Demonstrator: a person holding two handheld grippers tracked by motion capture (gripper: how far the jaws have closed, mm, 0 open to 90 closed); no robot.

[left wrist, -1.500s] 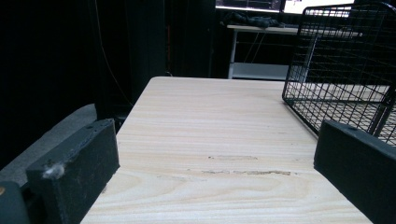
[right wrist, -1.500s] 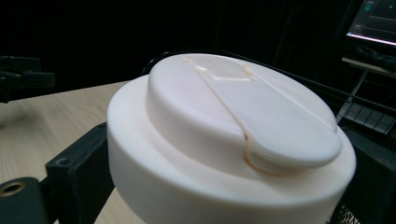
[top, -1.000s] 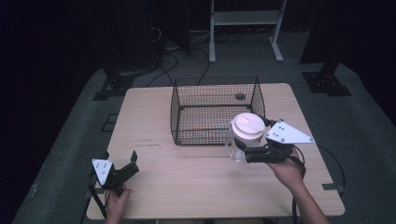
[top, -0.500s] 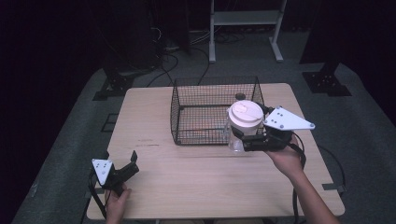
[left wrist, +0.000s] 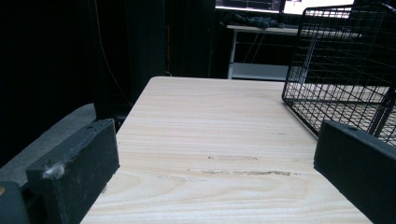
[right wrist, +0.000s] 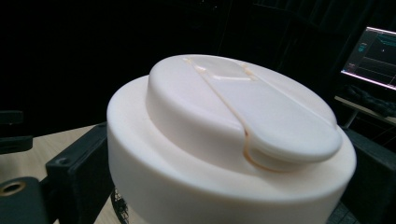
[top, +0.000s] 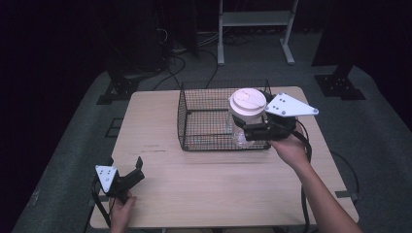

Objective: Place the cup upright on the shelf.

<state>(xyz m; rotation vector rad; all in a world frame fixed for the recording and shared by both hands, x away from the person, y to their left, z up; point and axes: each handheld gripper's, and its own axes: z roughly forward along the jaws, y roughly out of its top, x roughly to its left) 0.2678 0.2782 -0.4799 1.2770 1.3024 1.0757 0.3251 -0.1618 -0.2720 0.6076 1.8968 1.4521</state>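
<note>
A clear jar with a wide white lid (top: 248,103) hangs in the air over the right part of the black wire basket (top: 206,87). My right gripper (top: 244,132) is shut on the jar's body just below the lid. In the right gripper view the white lid (right wrist: 233,140) looms close between the two black jaws. My left gripper (top: 137,170) rests open at the table's front left corner, held by a hand. In the left gripper view its black jaws stand wide apart over bare wood, and the basket (left wrist: 345,70) stands ahead to the right.
The light wooden table (top: 160,121) has bare wood left of and in front of the basket. A white shelf frame (top: 255,19) and cables stand on the grey floor beyond. A monitor (right wrist: 376,56) glows at the right.
My right gripper has lifted the jar from the table in front of the basket and carried it up and back over the basket's right side. The left gripper has stayed put.
</note>
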